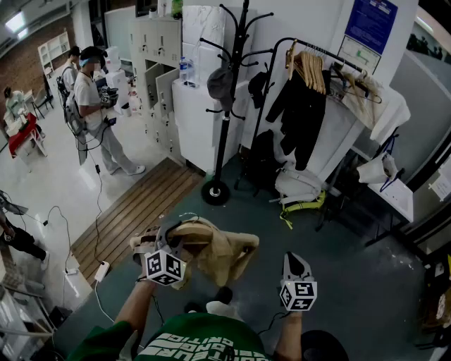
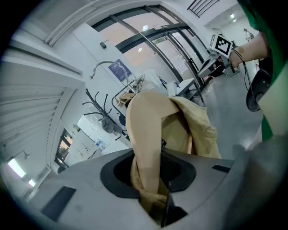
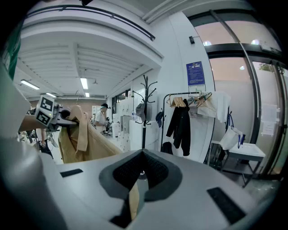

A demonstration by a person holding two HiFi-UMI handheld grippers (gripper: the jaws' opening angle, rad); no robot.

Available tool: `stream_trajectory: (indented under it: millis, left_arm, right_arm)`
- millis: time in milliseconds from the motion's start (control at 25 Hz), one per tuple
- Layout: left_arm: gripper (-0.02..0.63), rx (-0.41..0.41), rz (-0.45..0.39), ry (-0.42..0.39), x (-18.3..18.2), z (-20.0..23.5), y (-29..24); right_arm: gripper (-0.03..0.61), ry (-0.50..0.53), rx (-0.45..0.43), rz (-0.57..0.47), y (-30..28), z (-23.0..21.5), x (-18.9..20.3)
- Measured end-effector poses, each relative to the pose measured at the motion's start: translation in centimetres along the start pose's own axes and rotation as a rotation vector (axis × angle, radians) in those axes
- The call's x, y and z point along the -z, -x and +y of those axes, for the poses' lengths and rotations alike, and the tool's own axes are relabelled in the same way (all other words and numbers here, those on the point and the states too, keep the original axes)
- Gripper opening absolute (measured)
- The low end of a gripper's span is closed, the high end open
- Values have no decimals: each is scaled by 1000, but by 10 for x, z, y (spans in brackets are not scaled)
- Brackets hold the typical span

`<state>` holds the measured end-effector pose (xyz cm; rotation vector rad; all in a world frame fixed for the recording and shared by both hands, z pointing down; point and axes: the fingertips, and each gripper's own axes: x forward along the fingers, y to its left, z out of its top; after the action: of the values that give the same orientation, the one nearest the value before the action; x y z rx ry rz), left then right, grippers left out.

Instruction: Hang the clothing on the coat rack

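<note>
Left tool (image 1: 168,238) is clamped on a fold of the tan jacket (image 1: 215,248), which hangs from it above the green floor (image 1: 338,247), in front of the person. Right tool (image 1: 295,261) has its jaws closed together, empty, just beside the jacket. The black coat rack (image 1: 227,106) stands well apart, ahead.

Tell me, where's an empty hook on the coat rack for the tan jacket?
The coat rack's top hooks are bare. Lower down it is crowded: a grey hat hangs on the left and a dark item on the right. The clothes rail beside it is full too.
</note>
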<state>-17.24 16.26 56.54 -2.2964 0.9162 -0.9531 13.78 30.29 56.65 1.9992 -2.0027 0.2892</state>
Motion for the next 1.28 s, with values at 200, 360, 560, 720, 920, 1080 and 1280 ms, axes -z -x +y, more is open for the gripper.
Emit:
stream_trajectory:
  millis: [200,360,560,720,920,1080,1280]
  left_arm:
    - [101,6,-2,7,-3,-3,-4]
    - [101,13,1,6,-5,-2,-13]
    - [101,12,3,-7,-11,3,-29]
    - [101,7,10,-23,-15,11,-47]
    - [101,-10,18,-27,-24,21,-68]
    - [101,-26,25,-23,-26,29,-84]
    - [101,-40,41,1,-31,36,-98]
  right_arm:
    - [8,3,-2,-7,-4,-3,-1]
    - [8,0,-5,-5,-13,-8,-2]
    - [8,-36,-8,-24,-28,-23,-4]
    - [8,-46,-10,-30,-46,-37,-9]
    - [8,-47,-26,-38,-69,-53,-15]
    - [8,-41,-46,-46,-89,-59,-18]
    - [8,-37,-66,-41,-104,-68,-20]
